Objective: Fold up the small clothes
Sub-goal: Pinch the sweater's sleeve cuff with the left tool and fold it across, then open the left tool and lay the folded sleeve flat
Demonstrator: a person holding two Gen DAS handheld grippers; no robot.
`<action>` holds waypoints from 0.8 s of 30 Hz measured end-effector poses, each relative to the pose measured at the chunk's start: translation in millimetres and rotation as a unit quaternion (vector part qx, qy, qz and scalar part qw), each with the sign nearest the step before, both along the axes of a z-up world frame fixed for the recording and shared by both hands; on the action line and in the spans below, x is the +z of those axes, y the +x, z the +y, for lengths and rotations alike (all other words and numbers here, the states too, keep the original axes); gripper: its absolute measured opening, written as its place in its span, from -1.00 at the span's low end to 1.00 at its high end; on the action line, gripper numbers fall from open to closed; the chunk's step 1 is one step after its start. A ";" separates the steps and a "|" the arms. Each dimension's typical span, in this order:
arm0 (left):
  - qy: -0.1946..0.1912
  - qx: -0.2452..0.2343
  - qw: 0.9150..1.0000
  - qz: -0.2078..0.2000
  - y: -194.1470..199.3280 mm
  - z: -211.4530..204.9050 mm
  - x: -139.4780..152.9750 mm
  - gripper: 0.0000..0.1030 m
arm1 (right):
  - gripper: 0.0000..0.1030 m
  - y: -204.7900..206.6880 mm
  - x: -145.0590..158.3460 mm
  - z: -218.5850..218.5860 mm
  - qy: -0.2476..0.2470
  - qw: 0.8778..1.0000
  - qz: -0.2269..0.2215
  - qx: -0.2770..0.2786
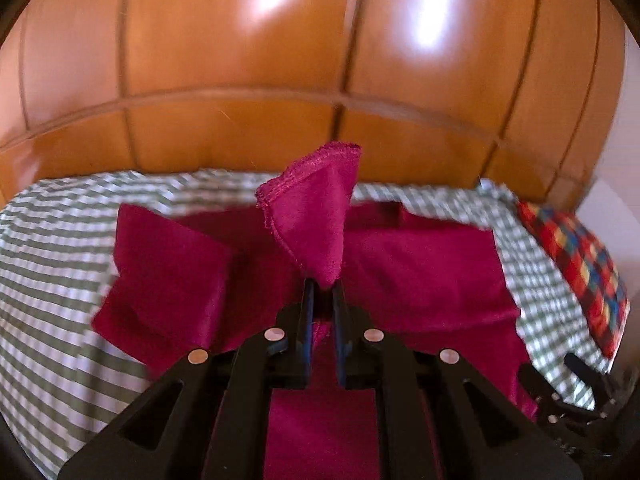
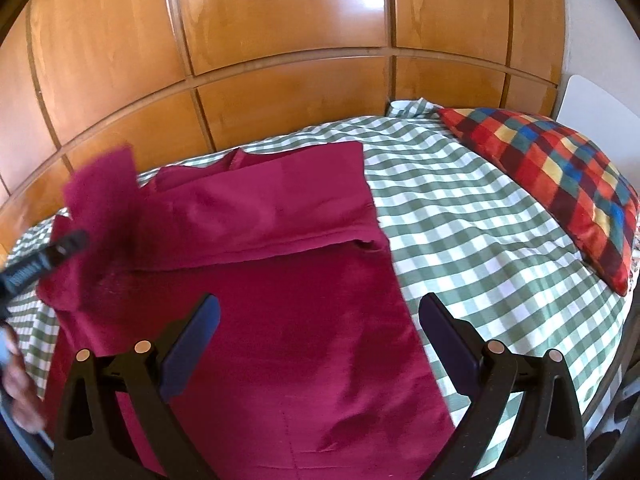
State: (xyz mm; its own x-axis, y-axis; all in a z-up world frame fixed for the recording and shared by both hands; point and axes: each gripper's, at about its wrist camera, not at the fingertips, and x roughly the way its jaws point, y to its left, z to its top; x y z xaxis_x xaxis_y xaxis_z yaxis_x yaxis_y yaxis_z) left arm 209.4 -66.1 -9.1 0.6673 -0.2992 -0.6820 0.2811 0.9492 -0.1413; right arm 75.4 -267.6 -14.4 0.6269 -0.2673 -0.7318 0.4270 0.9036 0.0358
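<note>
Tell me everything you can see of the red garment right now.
The red garment is a deep magenta, soft-looking fabric spread on the green-and-white checked bedcover. Its upper part is folded over along a crease. One stitched-hem end is lifted and stands up, pinched in the shut left gripper. The right gripper hovers open above the lower part, not visibly touching. The rest lies fairly flat with mild wrinkles.

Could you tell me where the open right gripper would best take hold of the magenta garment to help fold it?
Probably the right side edge of the magenta garment, near the sleeve fold. There it lies flat on the checked bedcover, so the open right gripper could come in low from the right. The left gripper already pinches the sleeve cuff on the other side.
</note>
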 end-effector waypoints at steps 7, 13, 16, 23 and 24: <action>0.010 -0.008 0.999 0.043 -10.2 -22.5 -29.1 -0.51 | 0.92 -3.5 -0.7 -7.8 0.001 1.000 -0.001 -0.007; 0.009 0.006 0.999 0.033 -25.8 -5.1 -27.1 -0.25 | 0.92 -2.6 -0.3 -6.0 -0.001 1.000 0.000 -0.006; 0.009 0.016 0.999 0.027 -33.9 5.9 -26.6 -0.21 | 0.92 -1.6 2.4 -0.7 -0.008 1.000 -0.001 0.000; 0.024 0.039 0.999 0.024 -54.9 33.4 -37.7 -0.12 | 0.92 3.2 4.9 11.3 -0.007 1.000 -0.002 0.022; 0.029 0.043 0.998 0.023 -57.8 37.3 -40.7 -0.11 | 0.92 5.2 2.6 10.3 0.024 0.999 -0.005 0.040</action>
